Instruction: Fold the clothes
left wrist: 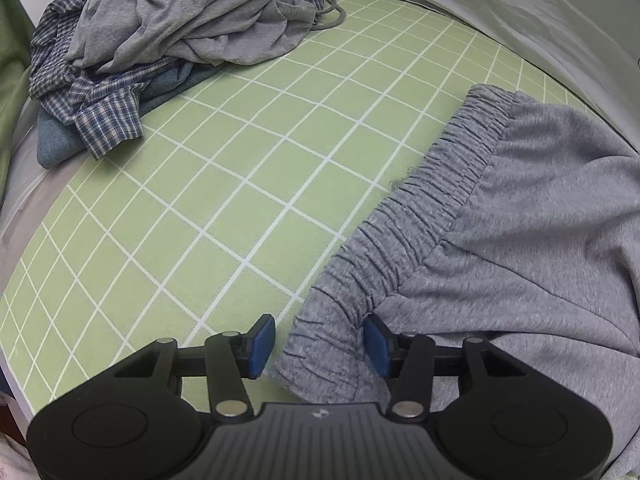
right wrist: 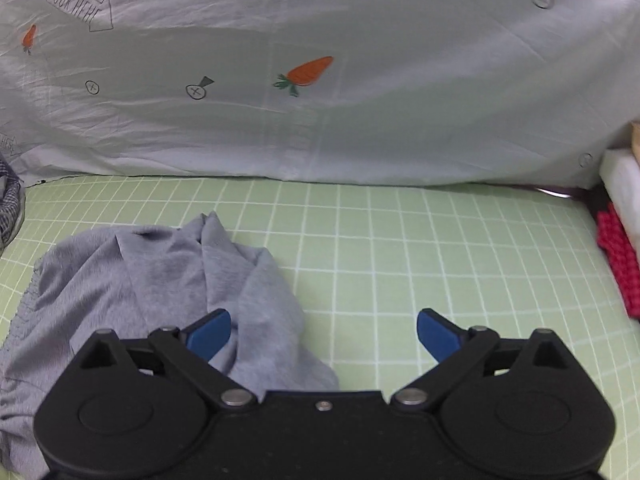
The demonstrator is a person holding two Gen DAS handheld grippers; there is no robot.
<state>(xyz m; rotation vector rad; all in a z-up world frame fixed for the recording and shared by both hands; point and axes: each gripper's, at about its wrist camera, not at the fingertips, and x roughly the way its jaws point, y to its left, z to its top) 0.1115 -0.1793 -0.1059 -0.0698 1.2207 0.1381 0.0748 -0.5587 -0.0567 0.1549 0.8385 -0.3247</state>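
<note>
Grey shorts [left wrist: 520, 220] lie crumpled at the right of the left wrist view, gathered elastic waistband toward frame centre. An unsorted clothes pile [left wrist: 160, 40], grey and checked, sits upper left. The green gridded worktop [left wrist: 240, 200] carries both. A white sheet [right wrist: 320, 120] behind reads "LOOK HERE". Left gripper [left wrist: 320, 344]: half open, waistband corner between unpressed pads. Right gripper [right wrist: 324, 336]: wide, empty.
</note>
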